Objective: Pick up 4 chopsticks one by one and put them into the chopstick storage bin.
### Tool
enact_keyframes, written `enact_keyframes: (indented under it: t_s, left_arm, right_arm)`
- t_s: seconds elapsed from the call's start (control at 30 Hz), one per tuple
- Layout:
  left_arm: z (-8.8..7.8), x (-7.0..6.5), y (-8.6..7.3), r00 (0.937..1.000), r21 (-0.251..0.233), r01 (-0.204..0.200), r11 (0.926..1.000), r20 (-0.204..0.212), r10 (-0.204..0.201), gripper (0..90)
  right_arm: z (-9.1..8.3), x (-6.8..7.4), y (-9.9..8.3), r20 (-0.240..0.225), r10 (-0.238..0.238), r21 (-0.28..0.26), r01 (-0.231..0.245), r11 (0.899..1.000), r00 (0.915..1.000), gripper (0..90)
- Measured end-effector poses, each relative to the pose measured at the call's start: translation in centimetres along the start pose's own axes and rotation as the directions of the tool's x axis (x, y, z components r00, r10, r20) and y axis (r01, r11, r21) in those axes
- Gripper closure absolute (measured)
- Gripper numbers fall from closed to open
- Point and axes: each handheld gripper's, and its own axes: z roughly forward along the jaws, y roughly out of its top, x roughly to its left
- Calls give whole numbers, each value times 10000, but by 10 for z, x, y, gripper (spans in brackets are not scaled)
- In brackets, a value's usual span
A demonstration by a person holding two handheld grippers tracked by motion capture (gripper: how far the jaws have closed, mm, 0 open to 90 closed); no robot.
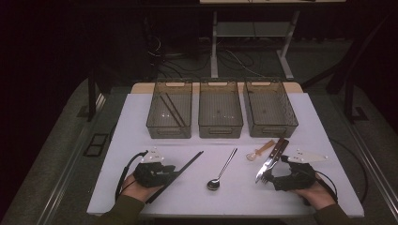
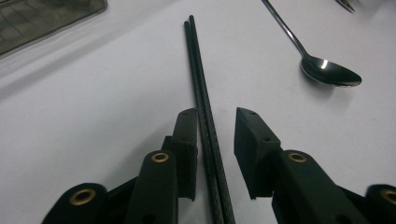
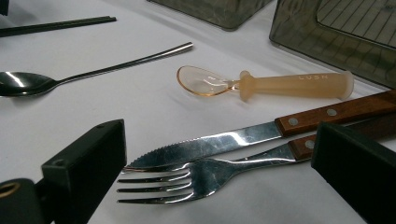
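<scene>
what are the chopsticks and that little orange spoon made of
Chopsticks: matte black with a fine woven texture, maybe carbon fibre or plastic. Small spoon: translucent amber, soft-looking handle with moulded lettering, probably silicone or plastic.

We are looking at a metal spoon [image 1: 220, 171] lying mid-table, bowl pointing toward six o'clock. At its two o'clock an amber plastic spoon [image 1: 259, 151] is resting. Three smoky bins [image 1: 220, 130] are sitting in a row at twelve (the left one is holding dark sticks [image 1: 172, 110]).
</scene>
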Motion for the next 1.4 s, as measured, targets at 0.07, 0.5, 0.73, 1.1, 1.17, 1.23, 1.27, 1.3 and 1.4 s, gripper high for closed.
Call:
enact_keyframes:
  t_s: [0.07,0.5,0.73,1.1,1.17,1.23,1.27,1.3,1.4]
  left_arm:
    - [0,0,0,10000,46,39,10000,56,-40,722]
    - [4,3,-2,9999,509,68,9987,108,-74,820]
    - [4,5,-2,10000,612,14,9981,16,-15,821]
    - [6,4,-2,9999,836,-45,9965,-146,57,825]
    - [6,5,-2,9995,981,-114,9951,-284,143,825]
    - [7,4,-2,9993,1053,-111,9944,-354,149,825]
    - [7,4,-2,9993,1058,-121,9943,-352,159,824]
    - [7,5,-2,9992,1065,-126,9942,-355,164,824]
    - [7,6,-3,9994,989,-96,9951,-309,127,827]
  right_arm:
    - [0,0,0,0,3,10,-3,10000,10000,32]
    - [0,0,0,8,-19,3,19,10000,10000,32]
    - [0,0,0,18,-52,26,52,10000,10000,32]
    - [0,-1,0,19,-64,26,64,10000,10000,32]
    - [0,-1,0,19,-60,24,60,10000,10000,32]
    - [0,-1,0,21,-58,23,58,10000,10000,32]
    - [0,-1,0,18,-58,19,58,10000,10000,32]
    - [0,0,0,17,-59,20,59,10000,10000,32]
    - [0,0,0,16,-66,23,66,10000,10000,32]
